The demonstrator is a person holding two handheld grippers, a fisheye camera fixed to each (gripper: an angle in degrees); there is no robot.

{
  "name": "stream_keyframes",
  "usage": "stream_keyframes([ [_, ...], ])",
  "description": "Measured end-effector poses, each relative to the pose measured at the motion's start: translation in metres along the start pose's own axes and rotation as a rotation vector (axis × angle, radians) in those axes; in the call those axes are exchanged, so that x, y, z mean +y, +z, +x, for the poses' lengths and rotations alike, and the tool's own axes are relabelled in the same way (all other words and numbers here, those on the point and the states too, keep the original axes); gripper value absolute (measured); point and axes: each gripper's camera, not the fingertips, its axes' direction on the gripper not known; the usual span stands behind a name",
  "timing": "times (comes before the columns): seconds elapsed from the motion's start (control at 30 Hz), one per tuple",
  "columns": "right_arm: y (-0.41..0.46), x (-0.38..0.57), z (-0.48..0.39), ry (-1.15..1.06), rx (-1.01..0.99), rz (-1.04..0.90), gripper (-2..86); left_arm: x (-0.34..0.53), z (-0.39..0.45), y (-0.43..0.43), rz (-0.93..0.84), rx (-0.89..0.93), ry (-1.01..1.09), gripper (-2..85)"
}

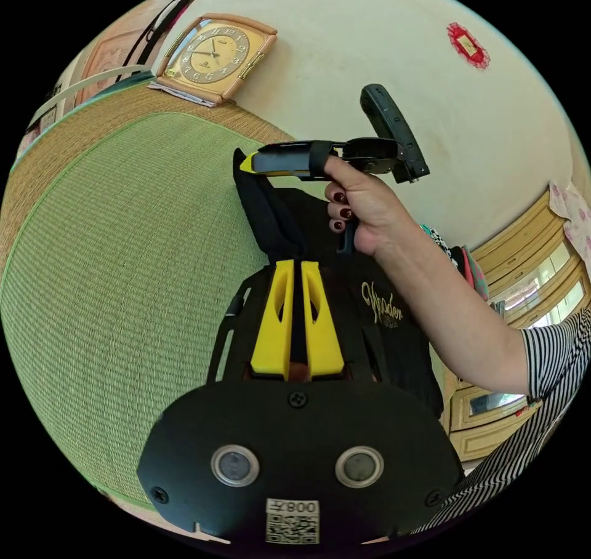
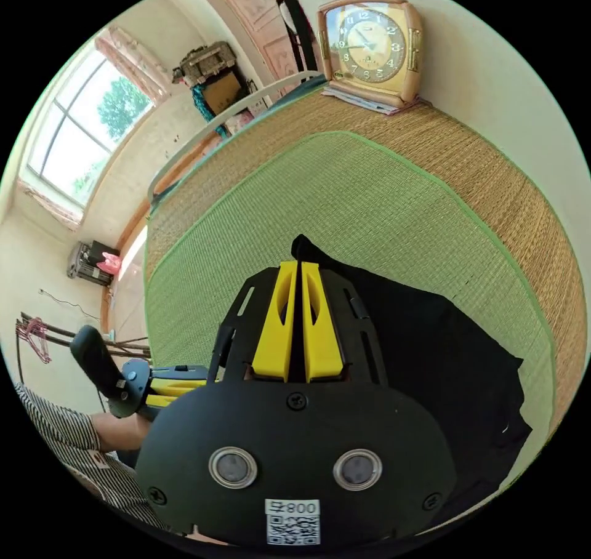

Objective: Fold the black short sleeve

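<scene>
Green woven straw matting point(image 2: 369, 214) lies wide and bare beyond the black short-sleeve shirt point(image 2: 443, 362), with a brown woven border point(image 2: 492, 152) running round it up to the cream wall point(image 1: 381, 42), where a square wooden-framed clock point(image 2: 371, 48) leans. You hold the shirt lifted by one edge between both grippers, the rest of it draping down onto the mat. Your left gripper point(image 1: 297, 265) has its yellow fingers point(image 1: 275, 313) clenched on a bunched fold of the black cloth. Your right gripper point(image 2: 298, 266) has its fingers point(image 2: 321, 325) pressed together over the shirt's edge too. In the left gripper view, your right hand point(image 1: 363, 211) grips the handle, forearm reaching across from the striped sleeve point(image 1: 554, 356).
</scene>
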Motion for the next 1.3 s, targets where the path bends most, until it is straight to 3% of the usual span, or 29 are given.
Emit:
stream_keyframes([
  [0.2,-0.075,0.058,0.080,0.154,-0.209,0.175,0.7,0.004,0.038,0.003,-0.057,-0.011,0.166,2.2],
  [0.43,-0.070,0.122,0.142,0.352,-0.206,0.151,0.6,0.014,0.067,0.023,-0.188,-0.045,0.263,2.2],
  [0.83,-0.071,0.153,0.174,0.442,-0.138,0.127,0.7,0.026,0.085,0.040,-0.277,-0.031,0.232,4.2],
  [1.07,-0.079,0.119,0.144,0.277,-0.157,0.235,0.2,0.020,0.089,0.027,-0.169,-0.056,0.210,2.1],
  [1.3,-0.011,0.034,0.134,0.186,-0.013,0.039,0.0,0.012,0.081,0.058,-0.256,-0.199,0.201,0.3],
])
